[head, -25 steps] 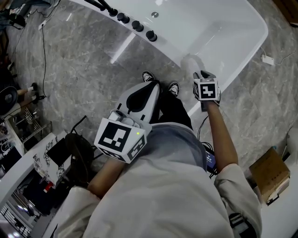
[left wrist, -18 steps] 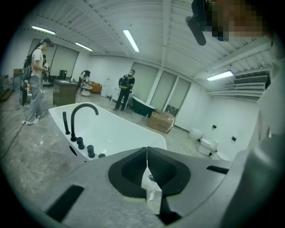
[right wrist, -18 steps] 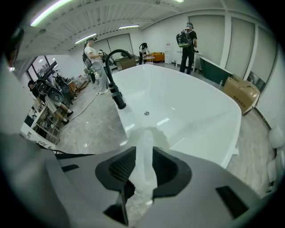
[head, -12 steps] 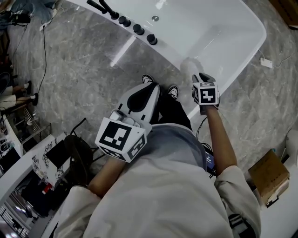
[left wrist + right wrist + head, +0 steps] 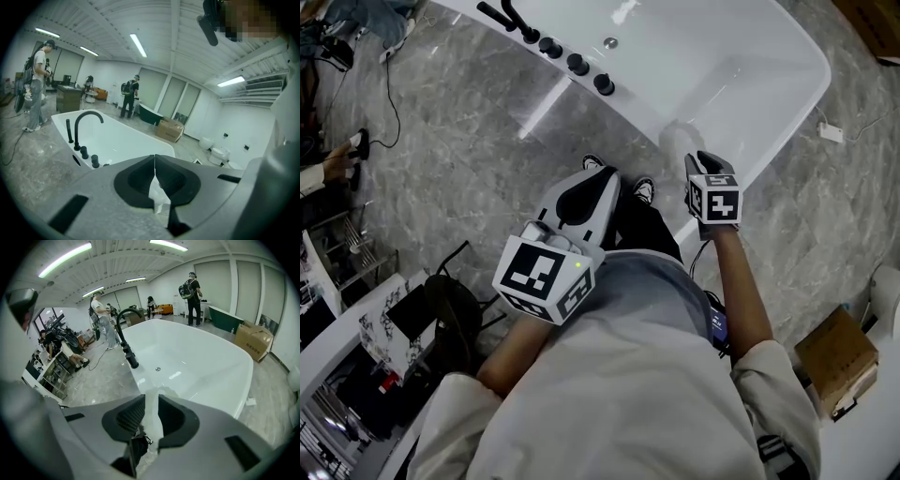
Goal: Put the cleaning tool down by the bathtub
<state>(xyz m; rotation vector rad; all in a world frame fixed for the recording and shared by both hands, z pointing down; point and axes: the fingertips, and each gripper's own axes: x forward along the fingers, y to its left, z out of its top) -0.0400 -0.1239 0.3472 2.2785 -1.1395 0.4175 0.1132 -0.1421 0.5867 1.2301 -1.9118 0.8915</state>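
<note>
The white bathtub fills the top of the head view. A pale, whitish cleaning tool lies over the tub's near rim, and the right gripper view shows this pale lump just past the jaws. My right gripper hangs a little above and behind it. Its jaws have just been closing, but a gap still shows and they press on nothing. My left gripper is held in front of the person's body, away from the tub, with its tips together and nothing held.
A black faucet and several black knobs stand on the tub's left rim. The person's shoes are on the marble floor by the tub. A cardboard box sits at lower right and shelving at left. Other people stand far off.
My right gripper has lifted slightly away from the pale tool, which stays on the rim. The left gripper has held its place.
</note>
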